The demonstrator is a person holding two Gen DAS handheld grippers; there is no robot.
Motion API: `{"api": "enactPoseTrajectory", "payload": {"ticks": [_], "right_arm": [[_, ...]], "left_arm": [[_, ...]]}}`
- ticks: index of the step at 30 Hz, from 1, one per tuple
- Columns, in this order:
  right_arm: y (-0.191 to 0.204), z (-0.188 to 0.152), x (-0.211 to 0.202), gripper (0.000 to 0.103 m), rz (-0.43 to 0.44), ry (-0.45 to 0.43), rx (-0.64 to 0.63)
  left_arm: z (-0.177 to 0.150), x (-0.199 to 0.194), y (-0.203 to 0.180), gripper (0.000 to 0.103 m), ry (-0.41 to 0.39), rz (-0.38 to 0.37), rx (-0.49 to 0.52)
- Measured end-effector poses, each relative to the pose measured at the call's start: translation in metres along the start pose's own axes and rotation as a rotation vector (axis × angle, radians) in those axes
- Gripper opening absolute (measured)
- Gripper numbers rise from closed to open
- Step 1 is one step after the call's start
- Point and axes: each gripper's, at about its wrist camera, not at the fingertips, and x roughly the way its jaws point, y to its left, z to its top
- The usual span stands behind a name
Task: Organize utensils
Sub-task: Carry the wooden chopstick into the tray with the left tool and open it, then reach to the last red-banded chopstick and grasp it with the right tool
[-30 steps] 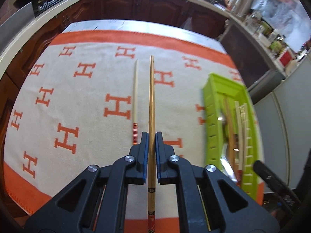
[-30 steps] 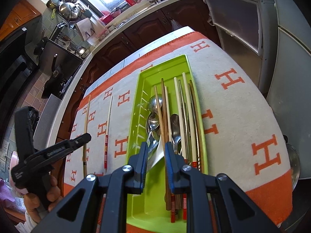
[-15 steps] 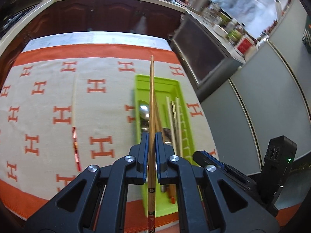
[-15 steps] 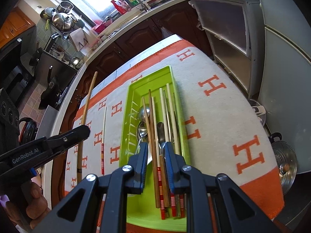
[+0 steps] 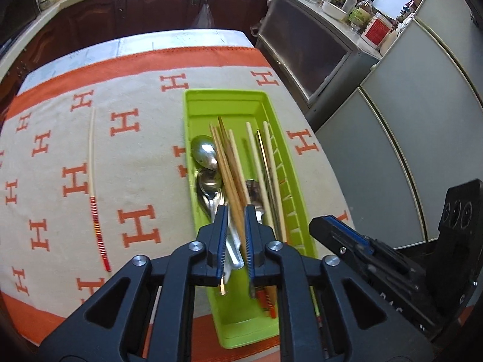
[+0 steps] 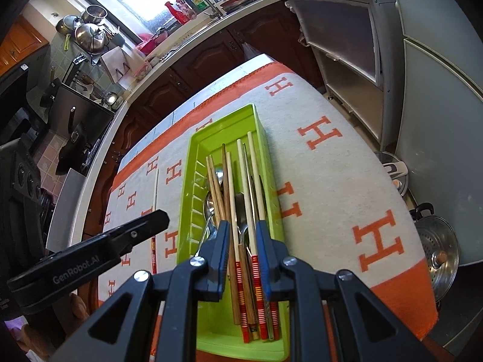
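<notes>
left tool (image 5: pixel 235 229) over green tray (image 5: pixel 193 120), jaws opening
brown chopstick (image 5: pixel 225 163) between them, lower end hidden; right tool (image 6: pixel 241 242) slightly spread, pinching nothing.

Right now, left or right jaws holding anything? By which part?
Left gripper: jaws opening, brown chopstick between them near its handle end, over the tray; grip unclear. Right gripper: nothing held.

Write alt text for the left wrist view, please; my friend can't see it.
The left gripper, its jaws opening, hovers over a green tray of chopsticks and spoons on an orange-patterned cloth. One chopstick lies alone on the cloth, left of the tray.
</notes>
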Motion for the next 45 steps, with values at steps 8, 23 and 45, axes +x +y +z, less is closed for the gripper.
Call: {"api": "enactPoseTrajectory", "payload": {"ticks": [8, 23, 45], "right_arm": [[0.030, -0.006, 0.004, 0.018, 0.017, 0.021, -0.066], [0.129, -0.014, 0.046, 0.018, 0.031, 0.108, -0.254], [0.191, -0.030, 0.184, 0.024, -0.118, 0.296, -0.340]], "left_arm": [[-0.009, -0.039, 0.042, 0.033, -0.085, 0.061, -0.028], [-0.037, -0.098, 0.161, 0.049, -0.234, 0.278, -0.141], [-0.053, -0.054, 0.276, 0.057, -0.165, 0.312, -0.294]]}}
